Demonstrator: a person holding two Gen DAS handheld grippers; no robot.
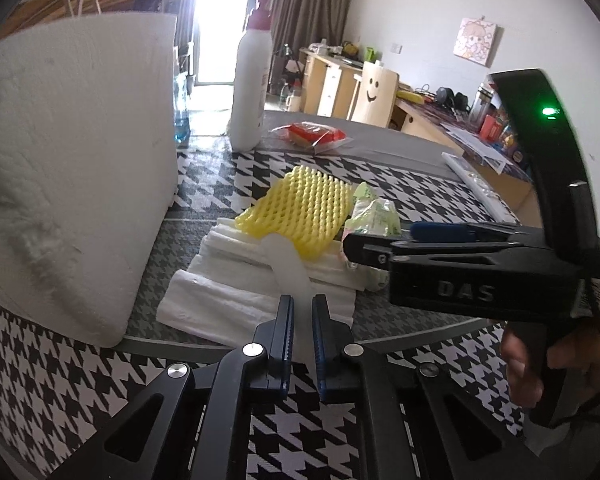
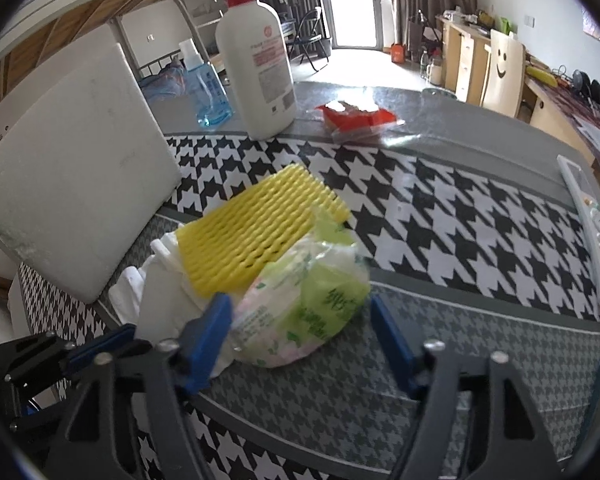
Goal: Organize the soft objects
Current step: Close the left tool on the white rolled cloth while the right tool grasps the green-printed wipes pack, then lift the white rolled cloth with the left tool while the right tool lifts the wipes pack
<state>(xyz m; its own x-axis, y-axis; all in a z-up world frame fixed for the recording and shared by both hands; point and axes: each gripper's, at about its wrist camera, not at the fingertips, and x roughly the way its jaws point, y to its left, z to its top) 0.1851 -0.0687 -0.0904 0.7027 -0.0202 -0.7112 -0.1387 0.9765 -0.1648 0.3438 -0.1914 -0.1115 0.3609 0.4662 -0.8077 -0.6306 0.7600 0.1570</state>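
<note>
A yellow foam net [image 1: 300,208] [image 2: 256,236] lies on a stack of white foam sheets [image 1: 236,292] [image 2: 160,296] on the houndstooth table. A green-and-pink tissue pack [image 2: 300,308] [image 1: 374,216] lies at the stack's right side. My left gripper [image 1: 302,320] is shut on a white foam strip [image 1: 288,268] that rises from the stack. My right gripper [image 2: 304,336] is open, its blue fingers on either side of the tissue pack, apart from it. In the left wrist view the right gripper [image 1: 364,246] comes in from the right over the pack.
A big white foam block [image 1: 72,184] [image 2: 72,184] stands close on the left. A white lotion bottle [image 2: 260,68], a blue bottle [image 2: 206,92] and a red packet [image 2: 356,118] stand at the back. A white remote [image 2: 592,236] lies at the right edge.
</note>
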